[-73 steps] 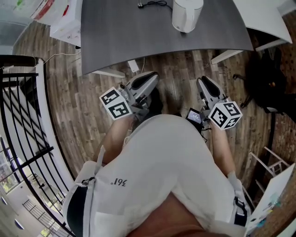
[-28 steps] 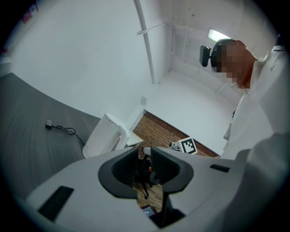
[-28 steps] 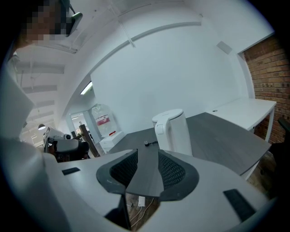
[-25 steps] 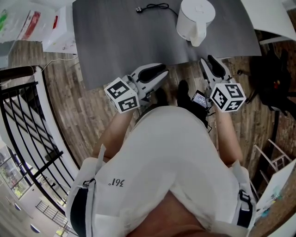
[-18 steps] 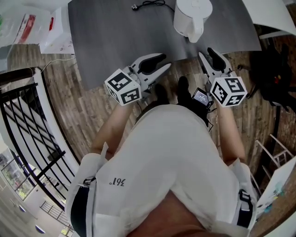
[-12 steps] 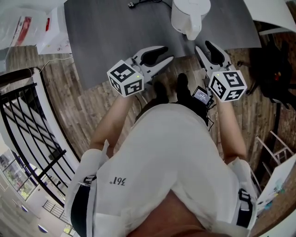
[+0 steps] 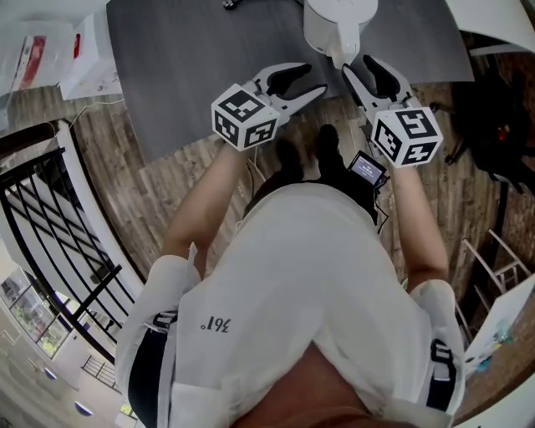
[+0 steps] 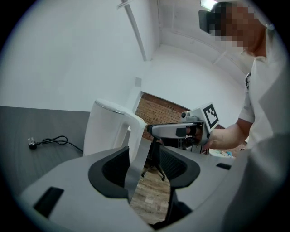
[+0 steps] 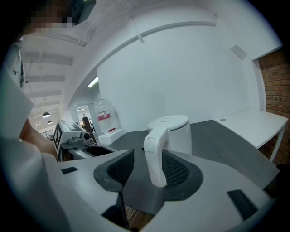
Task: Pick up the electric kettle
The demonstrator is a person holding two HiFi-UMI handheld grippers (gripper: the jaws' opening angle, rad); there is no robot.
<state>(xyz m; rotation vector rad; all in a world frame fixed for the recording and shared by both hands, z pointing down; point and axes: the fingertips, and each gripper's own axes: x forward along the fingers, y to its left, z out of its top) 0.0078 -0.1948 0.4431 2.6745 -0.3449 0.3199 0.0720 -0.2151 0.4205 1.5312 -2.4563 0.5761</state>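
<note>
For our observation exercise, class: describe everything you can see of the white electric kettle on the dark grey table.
The white electric kettle is a rounded, slightly tapering jug that looks like smooth matt plastic. It has a flat lid, which is closed, and a thick looped handle down one side. It stands upright near the front edge of the dark grey table, with its handle turned towards the person. Nothing but the table touches it.

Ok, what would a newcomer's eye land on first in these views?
The white kettle stands at the near edge of the grey table, with its handle toward the person. Both claws have just been opening. The right claw frames the handle without pressing it, and the left claw hovers just left of the kettle, empty.
</note>
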